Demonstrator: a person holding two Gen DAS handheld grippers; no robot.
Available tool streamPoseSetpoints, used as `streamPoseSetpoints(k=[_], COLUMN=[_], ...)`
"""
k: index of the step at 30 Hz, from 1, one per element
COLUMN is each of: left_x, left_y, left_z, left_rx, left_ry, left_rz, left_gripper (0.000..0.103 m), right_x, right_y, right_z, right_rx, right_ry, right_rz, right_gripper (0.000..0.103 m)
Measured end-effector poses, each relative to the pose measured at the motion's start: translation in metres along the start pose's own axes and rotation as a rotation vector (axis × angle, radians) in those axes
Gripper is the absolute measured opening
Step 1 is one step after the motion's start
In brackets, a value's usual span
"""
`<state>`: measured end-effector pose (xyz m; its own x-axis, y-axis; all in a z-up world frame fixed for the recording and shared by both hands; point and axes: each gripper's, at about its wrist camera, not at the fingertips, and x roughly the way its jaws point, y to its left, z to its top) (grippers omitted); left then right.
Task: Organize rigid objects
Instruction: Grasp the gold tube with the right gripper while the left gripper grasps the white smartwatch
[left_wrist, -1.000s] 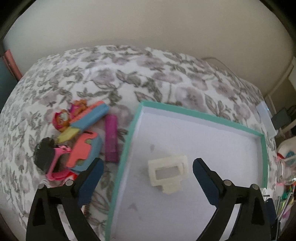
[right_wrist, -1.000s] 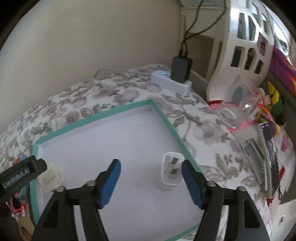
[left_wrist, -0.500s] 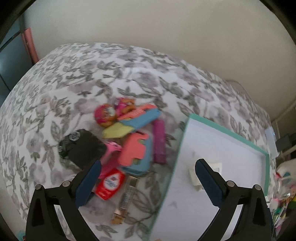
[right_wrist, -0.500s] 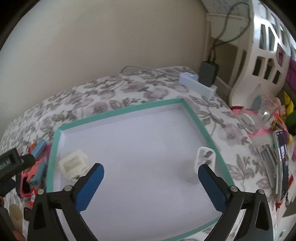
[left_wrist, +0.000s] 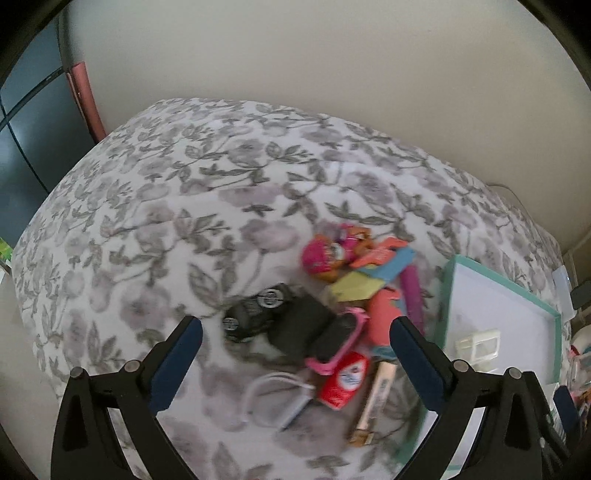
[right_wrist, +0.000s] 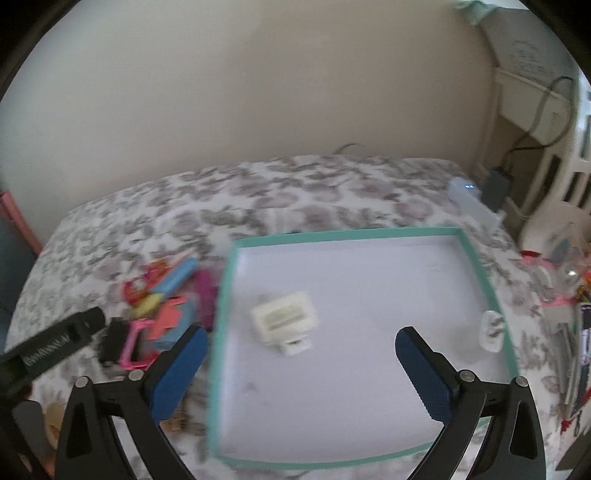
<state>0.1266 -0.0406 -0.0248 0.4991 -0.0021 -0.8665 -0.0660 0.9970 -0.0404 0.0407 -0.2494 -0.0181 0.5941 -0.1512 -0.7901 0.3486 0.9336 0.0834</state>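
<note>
resting inside the teal-rimmed tray (right_wrist: 480, 273) now are two things, a cream clip (right_wrist: 284, 321) near its left wall and a clear case (right_wrist: 491, 330) against its right wall, the latter freed as the right tongs (right_wrist: 295, 369) were just opened wide and drawn back empty. the left tongs (left_wrist: 295, 363), also spread wide and empty, have been swung over one pile of toys (left_wrist: 332, 314) on the floral bed (left_wrist: 184, 192), so more sorting is judged to remain.

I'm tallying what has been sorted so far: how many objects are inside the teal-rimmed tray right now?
2. A cream plastic frame piece lies left of the middle of the teal-rimmed tray; a small clear case rests against the right rim. The tray's near edge is partly behind the right gripper, so something small could be hidden.
</note>
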Motion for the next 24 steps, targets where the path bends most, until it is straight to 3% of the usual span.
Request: streamPoseSetpoints(k=[7, 14, 20, 24], left_x=[0.001, 0.021, 0.04, 0.042], left_y=[0.044, 0.074, 0.08, 0.083], left_z=[0.001, -0.01, -0.025, -0.029], left_rx=[-0.041, -0.108, -0.099, -0.088], left_ry=[0.011, 0.096, 0.157, 0.166], left_rz=[0.038, -0.037, -0.031, -0.037], left_gripper=[0.101, 0.101, 0.101, 0.101], right_x=[0.011, 0.03, 0.05, 0.061], right_y=[0.046, 0.081, 0.095, 0.095], right_z=[0.002, -0.007, -0.022, -0.031], right_rx=[-0.076, -0.129, -0.143, -0.134], right_ry=[0.074, 0.17, 0.259, 0.303], right_rz=[0.042, 0.086, 0.118, 0.114], right_gripper=[0.1, 0.077, 0.054, 0.048])
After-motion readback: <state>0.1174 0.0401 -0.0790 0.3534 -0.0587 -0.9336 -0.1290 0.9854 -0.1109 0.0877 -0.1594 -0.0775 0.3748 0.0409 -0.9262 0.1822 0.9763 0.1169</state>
